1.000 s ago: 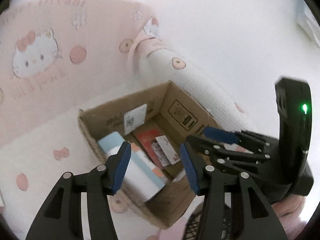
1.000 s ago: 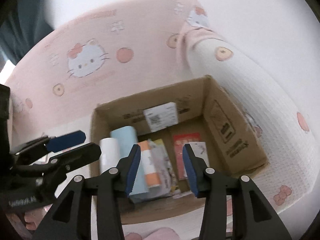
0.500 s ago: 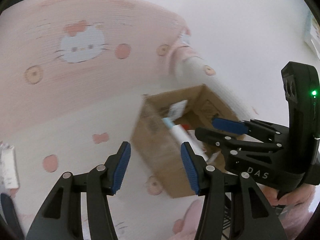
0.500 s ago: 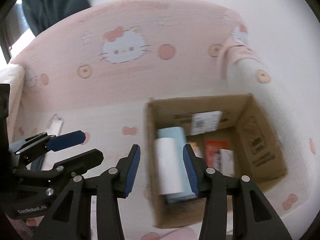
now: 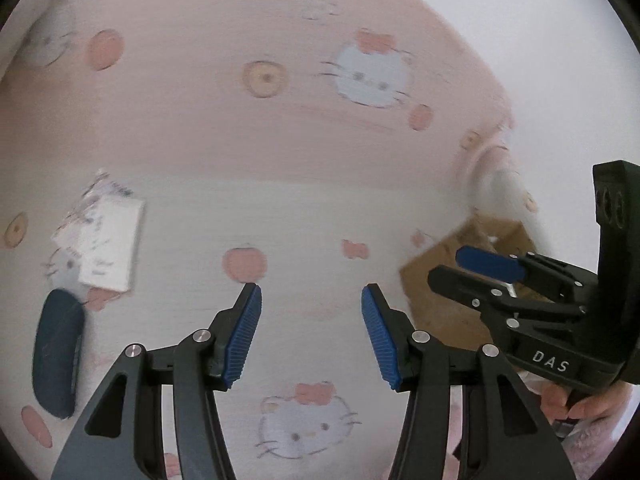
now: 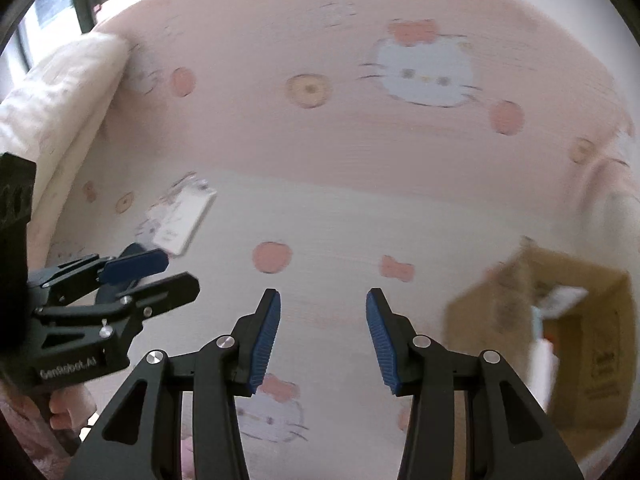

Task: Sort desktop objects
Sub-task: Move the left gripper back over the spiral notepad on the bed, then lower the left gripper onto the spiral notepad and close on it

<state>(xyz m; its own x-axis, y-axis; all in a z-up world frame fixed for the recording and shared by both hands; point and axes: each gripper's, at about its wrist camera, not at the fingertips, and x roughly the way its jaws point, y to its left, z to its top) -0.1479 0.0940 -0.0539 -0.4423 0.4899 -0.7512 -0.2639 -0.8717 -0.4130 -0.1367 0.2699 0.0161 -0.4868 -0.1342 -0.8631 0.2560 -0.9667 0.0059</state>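
Observation:
My left gripper (image 5: 311, 334) is open and empty above the Hello Kitty sheet. My right gripper (image 6: 323, 338) is open and empty too. A white flat packet (image 5: 105, 240) lies on the sheet at the left; it also shows in the right wrist view (image 6: 178, 220). A dark blue oblong object (image 5: 56, 354) lies below the packet, partly hidden behind the left gripper in the right wrist view (image 6: 134, 250). The open cardboard box (image 6: 560, 344) with a white and blue roll inside stands at the right; it shows in the left wrist view (image 5: 444, 280) behind the right gripper.
The sheet (image 6: 340, 216) is white with pink prints and rises into a pink padded wall (image 6: 320, 60) at the back. A white cushion (image 6: 52, 92) lies at the far left. Both views are blurred by motion.
Both grippers have swung left, away from the box. The box has slid to the right edge of both views, and the packet and dark blue object have come into view.

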